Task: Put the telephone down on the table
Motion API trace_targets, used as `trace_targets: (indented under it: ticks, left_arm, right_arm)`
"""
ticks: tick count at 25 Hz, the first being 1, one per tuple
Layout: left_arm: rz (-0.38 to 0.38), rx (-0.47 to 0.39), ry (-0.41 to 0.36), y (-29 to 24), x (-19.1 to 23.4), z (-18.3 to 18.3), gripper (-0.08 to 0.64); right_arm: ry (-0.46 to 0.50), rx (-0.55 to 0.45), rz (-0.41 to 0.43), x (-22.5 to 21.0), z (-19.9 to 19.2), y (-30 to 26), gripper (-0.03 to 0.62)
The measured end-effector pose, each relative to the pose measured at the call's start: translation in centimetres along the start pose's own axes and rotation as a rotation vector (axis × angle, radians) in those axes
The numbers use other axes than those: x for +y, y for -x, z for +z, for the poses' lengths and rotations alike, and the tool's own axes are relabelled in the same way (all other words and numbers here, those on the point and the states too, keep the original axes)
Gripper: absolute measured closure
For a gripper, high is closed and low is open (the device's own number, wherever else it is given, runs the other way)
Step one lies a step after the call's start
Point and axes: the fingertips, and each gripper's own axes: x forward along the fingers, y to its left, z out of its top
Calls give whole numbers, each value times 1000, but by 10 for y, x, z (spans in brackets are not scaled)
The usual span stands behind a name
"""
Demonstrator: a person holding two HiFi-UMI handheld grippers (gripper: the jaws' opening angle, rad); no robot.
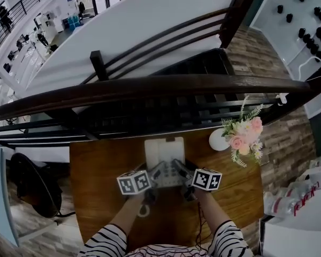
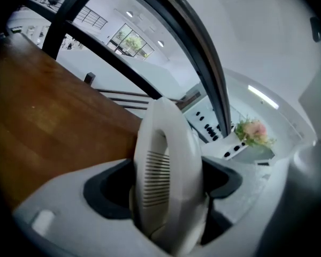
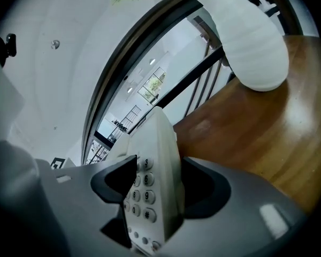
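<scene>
A white telephone point(image 1: 163, 151) is over the brown wooden table point(image 1: 96, 197), and both grippers grip its near end. My left gripper point(image 1: 156, 175) is shut on the handset point(image 2: 166, 159); the ribbed earpiece stands up between the jaws of that gripper point(image 2: 168, 189). My right gripper point(image 1: 180, 173) is shut on the phone's body point(image 3: 158, 143), and number keys point(image 3: 142, 194) show between the jaws of that gripper point(image 3: 155, 183). Whether the phone rests on the table or hangs just above it, I cannot tell.
A white vase point(image 1: 218, 140) with pink flowers point(image 1: 244, 135) stands at the table's far right, close to the phone. A dark wooden railing point(image 1: 150, 87) runs along the table's far edge. A black bag point(image 1: 32, 186) is left of the table, and bottles point(image 1: 299, 197) are on the right.
</scene>
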Motion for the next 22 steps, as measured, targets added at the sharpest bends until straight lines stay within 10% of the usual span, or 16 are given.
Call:
trace_targets:
  ticks: [22]
  left_arm:
    - [33,13,-26,-7,1,0,169]
  right_arm:
    - [26,31,-97,-10,3,-5,311]
